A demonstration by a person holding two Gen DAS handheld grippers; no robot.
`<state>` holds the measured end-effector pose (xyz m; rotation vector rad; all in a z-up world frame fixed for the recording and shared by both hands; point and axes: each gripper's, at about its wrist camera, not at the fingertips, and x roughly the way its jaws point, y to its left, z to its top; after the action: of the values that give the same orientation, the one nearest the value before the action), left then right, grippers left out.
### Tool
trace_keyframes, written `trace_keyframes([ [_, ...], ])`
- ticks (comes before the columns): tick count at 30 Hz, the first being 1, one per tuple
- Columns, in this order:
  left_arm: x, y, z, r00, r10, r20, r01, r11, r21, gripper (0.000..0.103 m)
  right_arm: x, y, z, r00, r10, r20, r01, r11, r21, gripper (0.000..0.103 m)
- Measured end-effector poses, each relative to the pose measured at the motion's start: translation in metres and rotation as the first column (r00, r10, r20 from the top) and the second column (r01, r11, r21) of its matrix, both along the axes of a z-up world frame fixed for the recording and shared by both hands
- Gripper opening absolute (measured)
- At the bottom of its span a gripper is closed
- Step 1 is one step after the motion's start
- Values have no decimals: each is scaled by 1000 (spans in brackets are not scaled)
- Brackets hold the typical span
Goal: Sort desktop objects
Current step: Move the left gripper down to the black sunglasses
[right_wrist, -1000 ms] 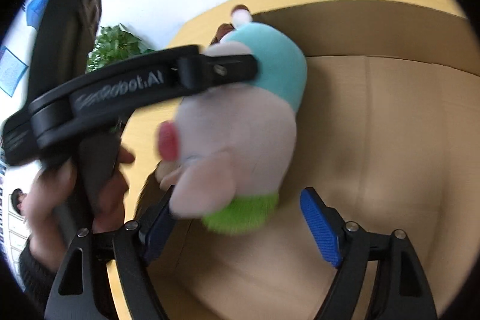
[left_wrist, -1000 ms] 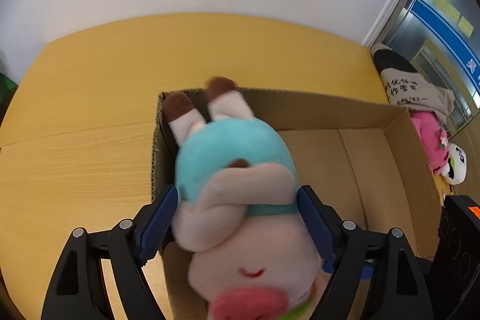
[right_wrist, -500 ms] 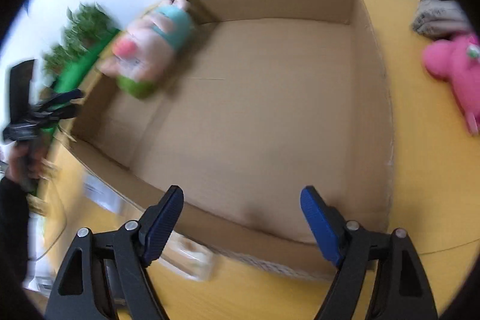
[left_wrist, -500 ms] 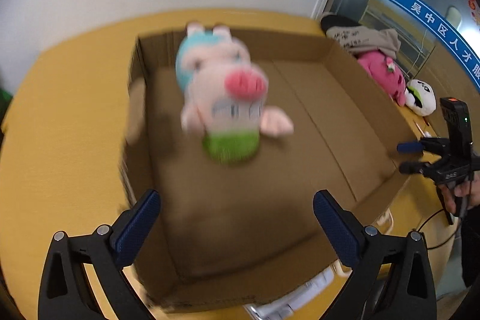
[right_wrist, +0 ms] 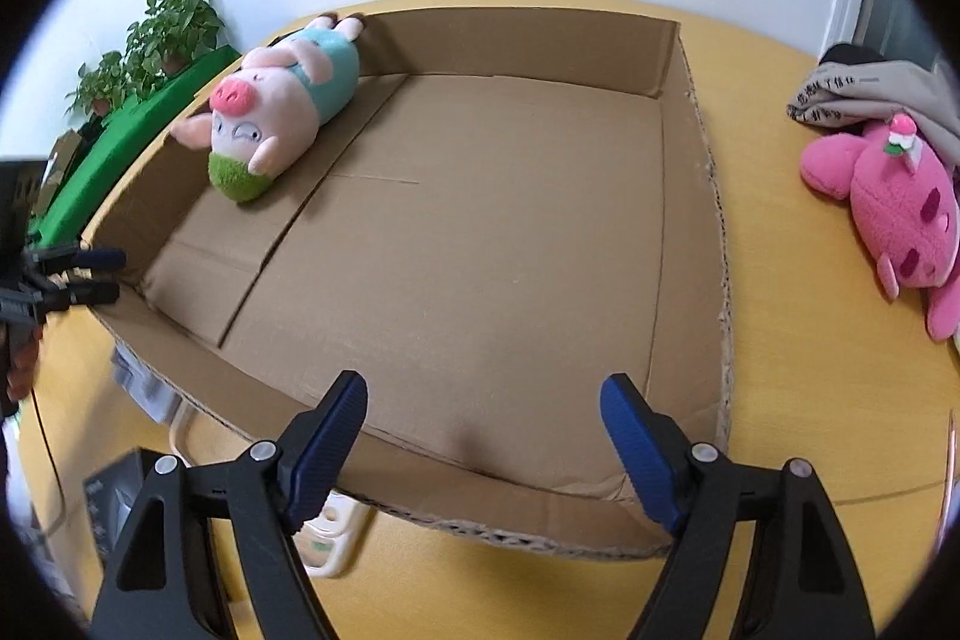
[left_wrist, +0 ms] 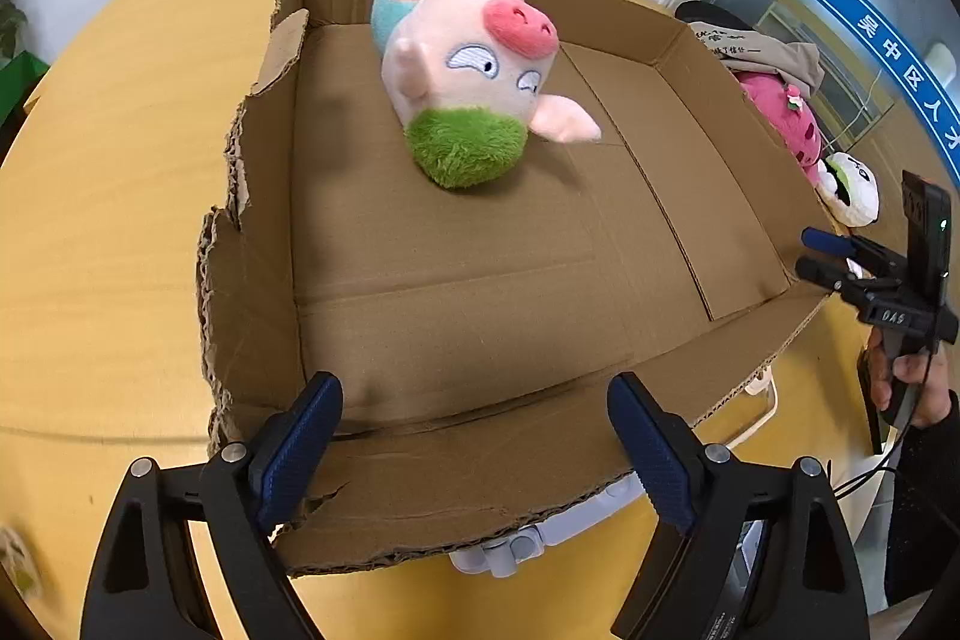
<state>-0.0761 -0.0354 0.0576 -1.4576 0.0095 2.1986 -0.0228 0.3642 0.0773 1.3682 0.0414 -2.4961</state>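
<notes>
A plush pig (left_wrist: 468, 58) in a teal shirt with a green head tuft lies in the far corner of a shallow cardboard box (left_wrist: 480, 292); the right wrist view shows the pig (right_wrist: 276, 106) at the far left of the box (right_wrist: 480, 250). My left gripper (left_wrist: 474, 454) is open and empty over the box's near wall. My right gripper (right_wrist: 480, 442) is open and empty over its near wall. A pink plush (right_wrist: 900, 208) lies on the table right of the box, also seen in the left wrist view (left_wrist: 780, 112).
The box sits on a yellow wooden table (left_wrist: 120, 160). A grey cloth item (right_wrist: 870, 94) and a small white plush (left_wrist: 852, 190) lie near the pink plush. A white power strip (right_wrist: 330, 532) lies under the box's near edge. Potted plants (right_wrist: 162, 34) stand beyond the table.
My left gripper let go of the pig, which dropped into the box's far corner. Both grippers pulled back from the box to its near walls.
</notes>
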Motion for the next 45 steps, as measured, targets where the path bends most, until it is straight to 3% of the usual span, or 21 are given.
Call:
trace_keyframes([
  [4, 11, 3, 17, 999, 27, -37, -26, 1000, 5, 90, 38, -1, 51, 991, 49, -126, -52, 998, -23, 80],
  [7, 34, 5, 55, 985, 25, -173, -24, 1000, 8, 92, 76, -8, 100, 966, 91, -241, -97, 995, -16, 81],
  [10, 72, 3, 98, 942, 27, -335, -18, 999, 29, 103, 110, -6, 135, 939, 103, -327, -104, 994, 17, 81],
  [14, 123, 3, 136, 865, 31, -500, -5, 999, 52, 103, 147, 2, 172, 902, 101, -421, -95, 995, 36, 81],
  [16, 140, 0, 143, 852, 40, -522, -1, 997, 76, 103, 159, 6, 186, 886, 97, -453, -71, 995, 72, 81],
  [18, 155, 4, 145, 860, 24, -510, 40, 993, 114, 103, 166, 7, 188, 891, 126, -437, -83, 990, 117, 82],
  [22, 185, 34, 123, 917, -138, -374, 229, 951, 209, 103, 181, 7, 157, 919, 246, -308, -194, 962, 190, 82],
  [26, 212, 70, 86, 911, -308, -273, 367, 908, 201, 103, 197, 2, 86, 931, 349, -109, -324, 926, 194, 82],
  [30, 226, 100, 48, 900, -402, -169, 432, 873, 226, 103, 206, -7, 9, 941, 330, 72, -337, 931, 143, 82],
  [32, 232, 114, 33, 897, -424, -124, 442, 871, 216, 101, 208, -14, -26, 940, 315, 133, -333, 932, 144, 82],
  [35, 238, 129, 14, 893, -445, -72, 450, 872, 193, 93, 210, -20, -49, 948, 294, 125, -311, 938, 151, 81],
  [41, 237, 132, -23, 915, -401, 50, 389, 907, 164, 61, 208, -31, -56, 965, 248, 84, -260, 947, 190, 80],
  [44, 239, 125, -33, 928, -370, 48, 360, 921, 147, 52, 219, -41, -57, 971, 221, 91, -233, 961, 151, 81],
  [45, 238, 120, -33, 932, -359, 48, 350, 926, 139, 43, 224, -45, -57, 972, 216, 93, -227, 964, 141, 81],
])
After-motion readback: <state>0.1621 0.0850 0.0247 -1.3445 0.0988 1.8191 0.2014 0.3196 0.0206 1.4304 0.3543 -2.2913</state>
